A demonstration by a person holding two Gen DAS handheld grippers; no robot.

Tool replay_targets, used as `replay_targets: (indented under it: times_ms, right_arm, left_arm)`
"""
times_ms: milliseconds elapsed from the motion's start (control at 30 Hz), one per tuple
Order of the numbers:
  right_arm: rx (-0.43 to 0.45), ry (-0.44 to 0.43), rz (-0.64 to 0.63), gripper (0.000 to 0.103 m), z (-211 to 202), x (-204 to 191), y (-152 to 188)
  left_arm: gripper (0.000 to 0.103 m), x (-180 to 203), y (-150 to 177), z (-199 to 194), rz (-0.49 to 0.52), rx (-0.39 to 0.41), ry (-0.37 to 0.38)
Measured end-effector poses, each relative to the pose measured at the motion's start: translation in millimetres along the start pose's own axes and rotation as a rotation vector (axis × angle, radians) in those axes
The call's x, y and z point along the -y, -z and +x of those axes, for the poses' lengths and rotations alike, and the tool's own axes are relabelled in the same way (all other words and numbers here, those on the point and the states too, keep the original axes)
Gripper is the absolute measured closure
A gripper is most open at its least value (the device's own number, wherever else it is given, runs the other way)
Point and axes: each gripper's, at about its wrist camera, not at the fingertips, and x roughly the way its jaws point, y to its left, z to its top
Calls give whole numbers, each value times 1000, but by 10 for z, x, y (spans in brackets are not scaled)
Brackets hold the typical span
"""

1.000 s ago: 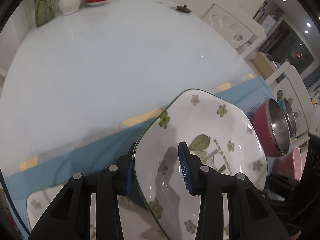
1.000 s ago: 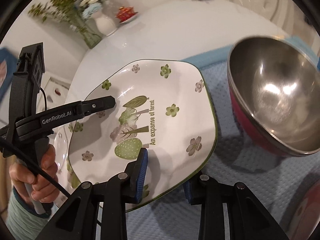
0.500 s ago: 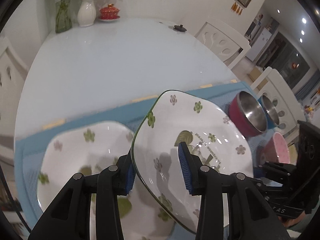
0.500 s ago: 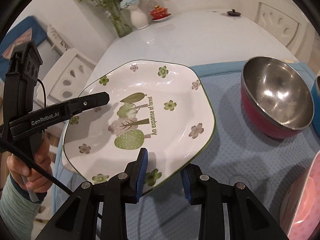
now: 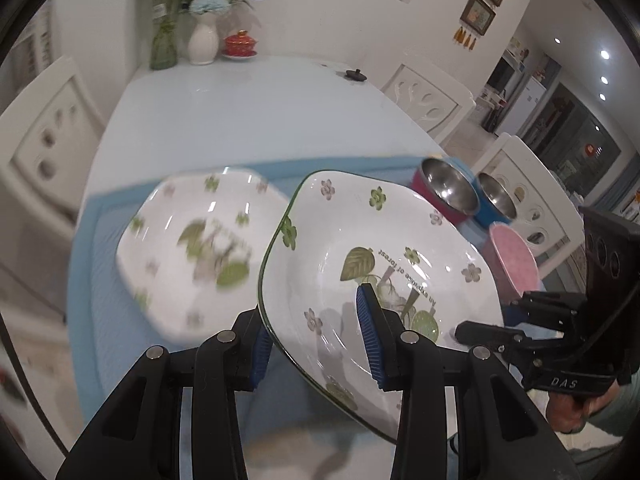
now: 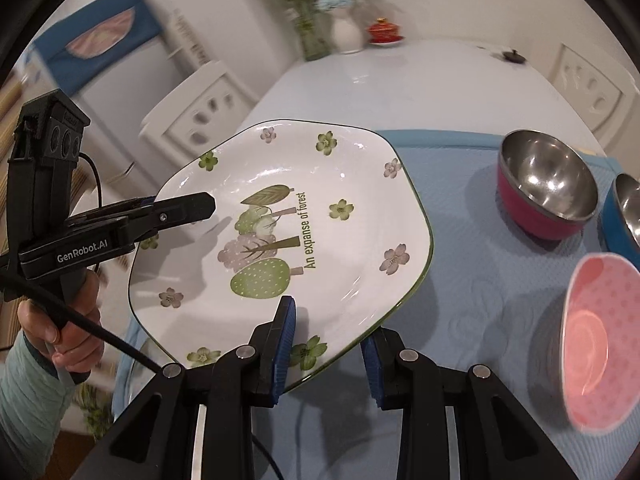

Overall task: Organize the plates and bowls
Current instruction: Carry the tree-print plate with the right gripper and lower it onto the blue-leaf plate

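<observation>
Both grippers, left (image 5: 316,340) and right (image 6: 328,348), stay clamped on the floral plate (image 6: 280,240), now lifted clear, uncovering a second plate (image 5: 192,252) at nine o'clock.

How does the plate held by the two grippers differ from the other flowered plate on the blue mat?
The held plate is lifted and tilted, with the left gripper and right gripper clamping opposite rim edges; the other plate lies on the blue mat, ungripped. The held plate looks sharp, the other blurred. Both are white with green flowers.
</observation>
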Motion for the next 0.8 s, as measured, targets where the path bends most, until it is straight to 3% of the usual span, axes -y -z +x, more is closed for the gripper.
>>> replay_targets:
  times_ms: [200, 400, 633, 800]
  right_arm:
    - [-80, -72, -69, 73, -186, -355, 599]
    - [-192, -143, -129, 73, -152, -621, 1176]
    - [-289, -152, -201, 73, 134, -875, 1353]
    - [-310, -143, -203, 73, 269, -944, 1356]
  left_arm:
    - [67, 97, 766, -447, -89, -33, -59]
    - [67, 80, 1379, -635, -202, -83, -89]
    - [67, -49, 1890, -624, -289, -123, -118]
    - [68, -139, 2013, -630, -328, -104, -123]
